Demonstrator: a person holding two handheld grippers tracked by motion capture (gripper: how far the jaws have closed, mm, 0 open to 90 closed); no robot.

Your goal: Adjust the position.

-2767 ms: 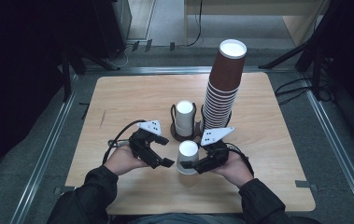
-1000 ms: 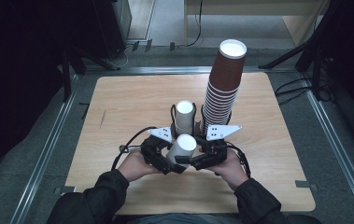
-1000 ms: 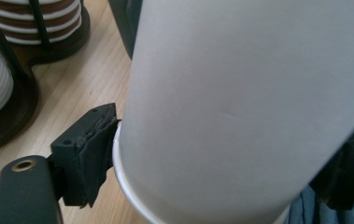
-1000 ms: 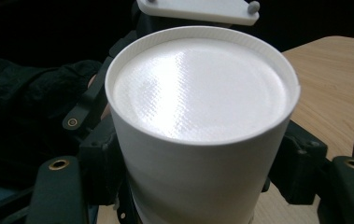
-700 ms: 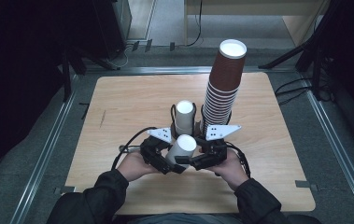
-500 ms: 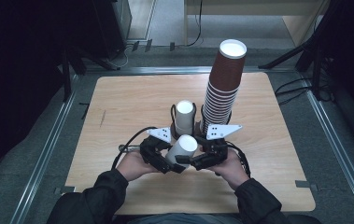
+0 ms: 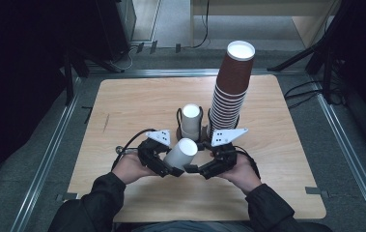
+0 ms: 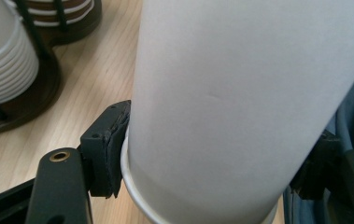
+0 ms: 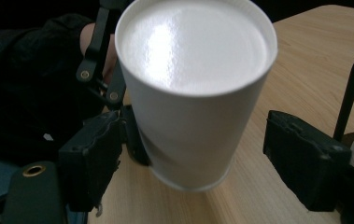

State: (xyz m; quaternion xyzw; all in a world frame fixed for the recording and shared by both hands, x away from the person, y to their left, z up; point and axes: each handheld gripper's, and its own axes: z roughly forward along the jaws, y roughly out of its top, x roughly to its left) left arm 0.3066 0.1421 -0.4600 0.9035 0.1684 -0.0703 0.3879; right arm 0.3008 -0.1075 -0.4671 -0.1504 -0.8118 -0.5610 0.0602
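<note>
High view: your left claw point(image 7: 173, 170) and right claw point(image 7: 196, 169) meet near the front edge of the counter point(image 7: 122, 106), with a white paper cup point(image 7: 180, 152) between them, upside down and tilted, base up. Just behind it stands a short stack of white cups point(image 7: 190, 121) in a dark wire holder, and beside that a tall stack of brown cups point(image 7: 230, 87). Which claw has the cup is hard to tell from up here.

Left gripper view: this settles it. Your left claw point(image 8: 212, 172) is clamped on the cup point(image 8: 240, 102), jaws pressed against its wall just above the rolled rim. The cup is lifted off the wood. The stacked white cups point(image 8: 4, 56) sit at upper left.

Right gripper view: your right claw point(image 9: 188, 168) stands apart, both jaws clear of the cup point(image 9: 193, 93), gaps on either side. The closed base faces the camera. The left claw grips from behind.
</note>
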